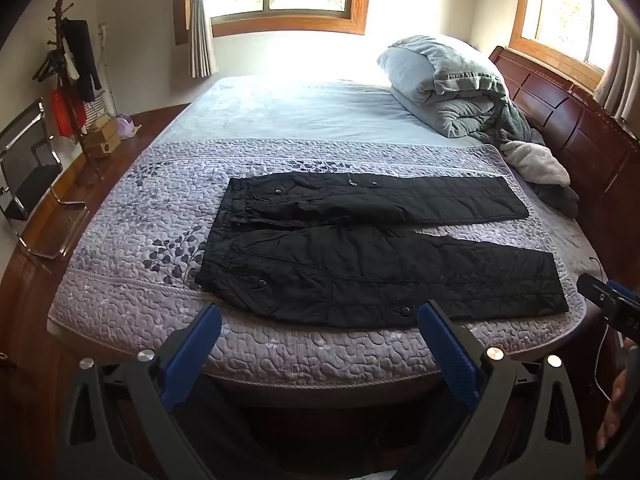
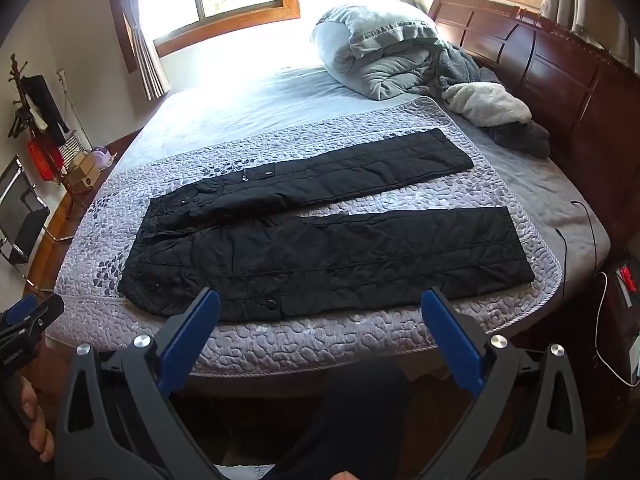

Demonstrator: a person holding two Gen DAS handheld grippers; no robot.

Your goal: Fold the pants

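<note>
Black quilted pants [image 1: 360, 248] lie flat on a purple quilted cover [image 1: 132, 264] on the bed, waistband at the left, both legs spread apart toward the right. They show in the right wrist view too [image 2: 320, 236]. My left gripper [image 1: 320, 312] is open and empty, held above the bed's near edge, just short of the pants' near leg. My right gripper [image 2: 320, 300] is open and empty, also at the near edge by the near leg. The right gripper shows at the right edge of the left wrist view [image 1: 608, 300].
A folded grey duvet [image 1: 448, 80] and white and grey fleece clothes [image 1: 536, 160] lie at the bed's far right by the wooden headboard [image 1: 560, 120]. A coat rack [image 1: 68, 80], boxes and a chair [image 1: 24, 168] stand left. Cables [image 2: 588, 232] hang at the right.
</note>
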